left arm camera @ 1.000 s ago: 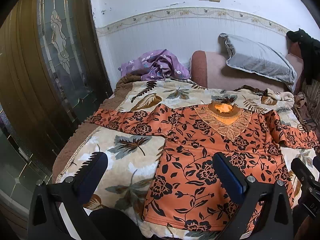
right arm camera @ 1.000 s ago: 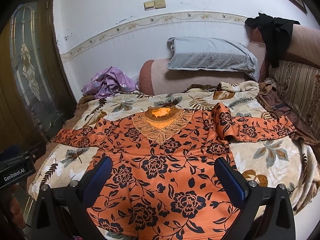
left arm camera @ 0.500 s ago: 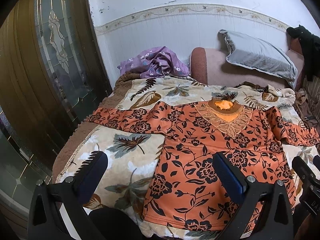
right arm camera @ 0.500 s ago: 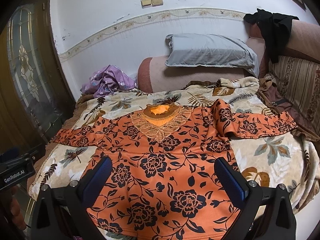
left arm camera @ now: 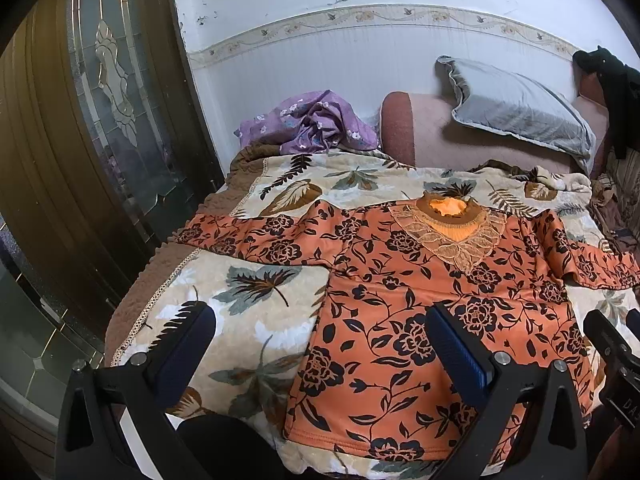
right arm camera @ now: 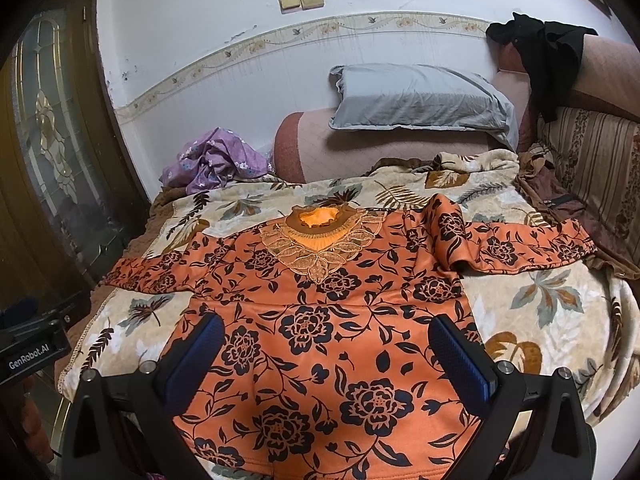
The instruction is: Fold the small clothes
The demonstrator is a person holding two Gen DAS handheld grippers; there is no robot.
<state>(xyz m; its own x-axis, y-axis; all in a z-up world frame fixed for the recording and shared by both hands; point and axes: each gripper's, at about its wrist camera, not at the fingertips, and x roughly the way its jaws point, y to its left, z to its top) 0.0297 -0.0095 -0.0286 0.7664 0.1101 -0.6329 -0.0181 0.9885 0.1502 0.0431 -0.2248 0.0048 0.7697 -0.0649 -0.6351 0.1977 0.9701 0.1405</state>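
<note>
An orange top with black flowers point(left arm camera: 420, 312) point(right arm camera: 320, 320) lies flat, front up, on a leaf-print blanket point(left arm camera: 248, 300) point(right arm camera: 540, 300). Its lace collar point(right arm camera: 320, 240) points away from me and both sleeves are spread sideways; the right sleeve point(right arm camera: 520, 248) has a fold near the shoulder. My left gripper point(left arm camera: 320, 344) hovers open over the top's left hem edge and the blanket. My right gripper point(right arm camera: 328, 352) hovers open above the lower middle of the top. Neither holds anything.
A crumpled purple garment point(left arm camera: 312, 124) point(right arm camera: 216, 160) lies at the far left by the wall. A grey pillow point(right arm camera: 420, 100) rests on a pink bolster point(right arm camera: 312, 148). A dark garment point(right arm camera: 548, 52) hangs over a sofa back at right. A glazed wooden door point(left arm camera: 100, 120) stands left.
Both views have drifted slightly downward and back, so the wall switches show more. The top and both grippers' open jaws look the same.
</note>
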